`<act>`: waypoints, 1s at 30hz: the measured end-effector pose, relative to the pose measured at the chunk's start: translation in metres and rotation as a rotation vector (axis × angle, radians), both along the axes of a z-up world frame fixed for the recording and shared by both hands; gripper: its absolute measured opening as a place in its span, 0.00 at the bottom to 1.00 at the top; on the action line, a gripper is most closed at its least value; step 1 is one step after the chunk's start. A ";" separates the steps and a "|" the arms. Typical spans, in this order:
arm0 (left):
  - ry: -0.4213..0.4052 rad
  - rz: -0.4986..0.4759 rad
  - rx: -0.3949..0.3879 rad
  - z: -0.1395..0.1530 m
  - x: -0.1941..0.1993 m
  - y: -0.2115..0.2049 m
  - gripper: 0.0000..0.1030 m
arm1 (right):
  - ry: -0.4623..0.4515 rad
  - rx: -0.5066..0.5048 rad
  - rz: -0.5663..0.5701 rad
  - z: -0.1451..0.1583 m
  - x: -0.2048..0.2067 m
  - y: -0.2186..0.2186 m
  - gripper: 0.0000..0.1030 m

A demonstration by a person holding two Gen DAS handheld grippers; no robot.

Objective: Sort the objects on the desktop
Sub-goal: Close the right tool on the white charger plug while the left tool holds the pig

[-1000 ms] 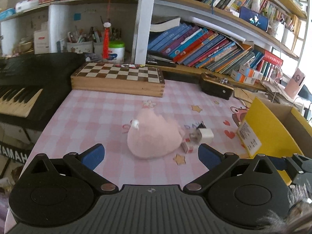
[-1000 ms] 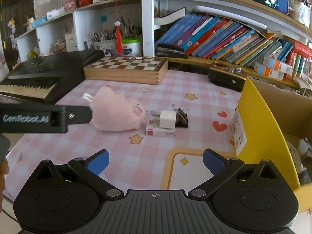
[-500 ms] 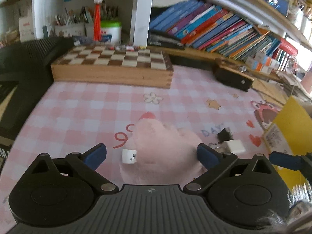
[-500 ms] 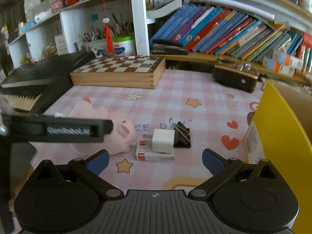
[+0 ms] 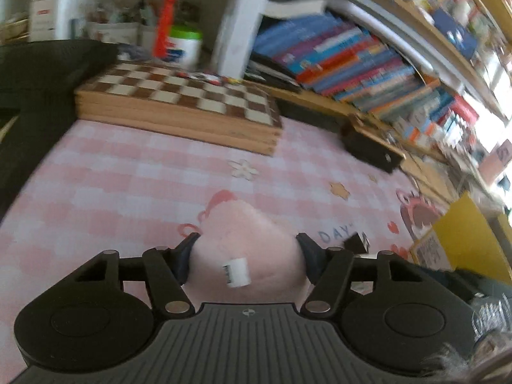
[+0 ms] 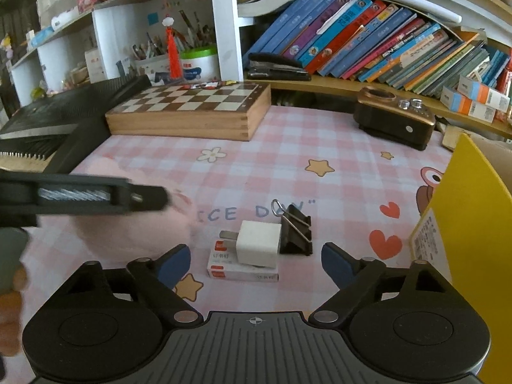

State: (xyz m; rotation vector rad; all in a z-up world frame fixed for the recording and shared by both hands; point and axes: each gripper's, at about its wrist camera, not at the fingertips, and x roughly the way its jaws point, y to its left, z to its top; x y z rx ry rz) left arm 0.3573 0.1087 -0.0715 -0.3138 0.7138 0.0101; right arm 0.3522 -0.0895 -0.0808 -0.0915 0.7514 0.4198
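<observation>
A pink plush toy [image 5: 246, 240] with a white tag lies on the pink checked mat. My left gripper [image 5: 248, 252] has closed its blue-tipped fingers onto both sides of the toy. In the right wrist view the toy [image 6: 128, 227] lies at the left, partly hidden behind the left gripper's body [image 6: 83, 196]. My right gripper [image 6: 256, 262] is open and empty, just short of a white charger plug [image 6: 257, 243] that rests on a small white staple box [image 6: 243, 270], with a black binder clip [image 6: 296, 232] beside it.
A wooden chessboard box [image 6: 188, 112] stands at the back, a black keyboard [image 6: 48, 128] at the left, a dark brown box [image 6: 395, 121] at the back right. A yellow cardboard box [image 6: 473, 224] stands at the right edge. Shelves of books run behind.
My left gripper has moved forward over the plush toy and its fingers have closed in against it. My right gripper has moved closer to the charger plug and stays open.
</observation>
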 end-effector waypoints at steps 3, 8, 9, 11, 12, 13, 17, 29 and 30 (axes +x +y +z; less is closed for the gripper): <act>-0.013 0.063 -0.036 0.009 -0.017 0.019 0.60 | 0.005 0.004 0.002 -0.003 0.004 0.001 0.81; -0.002 0.143 -0.126 0.017 -0.043 0.044 0.60 | -0.004 -0.021 -0.018 -0.007 0.010 0.004 0.64; 0.002 0.160 -0.154 0.017 -0.049 0.048 0.60 | -0.005 -0.026 -0.021 -0.008 0.011 0.005 0.59; 0.009 0.182 -0.190 0.015 -0.059 0.052 0.60 | -0.001 -0.030 -0.020 -0.010 0.013 0.007 0.52; 0.012 0.189 -0.199 0.015 -0.064 0.053 0.60 | -0.008 -0.031 -0.023 -0.009 0.013 0.007 0.48; 0.013 0.192 -0.202 0.015 -0.068 0.054 0.60 | -0.016 -0.041 -0.027 -0.009 0.012 0.008 0.46; 0.014 0.189 -0.217 0.016 -0.082 0.052 0.60 | -0.027 -0.043 -0.032 -0.007 0.011 0.007 0.43; -0.033 0.173 -0.253 0.030 -0.109 0.051 0.60 | -0.091 -0.023 -0.011 0.022 -0.022 0.003 0.43; -0.039 0.170 -0.252 0.032 -0.112 0.051 0.60 | -0.096 -0.020 -0.011 0.025 -0.026 0.002 0.43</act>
